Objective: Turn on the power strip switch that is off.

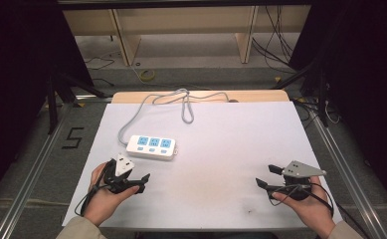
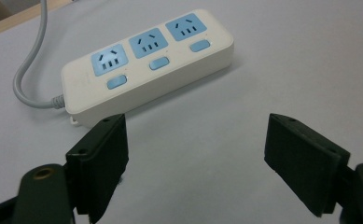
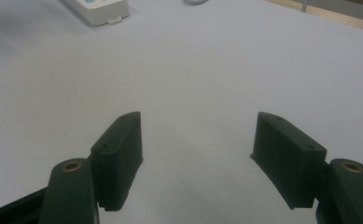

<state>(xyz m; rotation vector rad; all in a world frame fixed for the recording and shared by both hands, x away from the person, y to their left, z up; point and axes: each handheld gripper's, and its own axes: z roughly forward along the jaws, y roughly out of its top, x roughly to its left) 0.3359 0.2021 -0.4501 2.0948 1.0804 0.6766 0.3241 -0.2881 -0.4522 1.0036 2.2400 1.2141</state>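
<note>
The white power strip [image 1: 151, 146] lies flat on the table [image 1: 231, 149], just past the left gripper [image 1: 142, 182], whose jaws are wide open and hold nothing. The right gripper [image 1: 266, 176] is open and empty too, far off. A push could make the strip slide, because its gray cord [image 1: 131, 119] is loose.

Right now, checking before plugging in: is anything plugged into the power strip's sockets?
No, all three blue sockets on the power strip are bare in the left gripper view.
</note>
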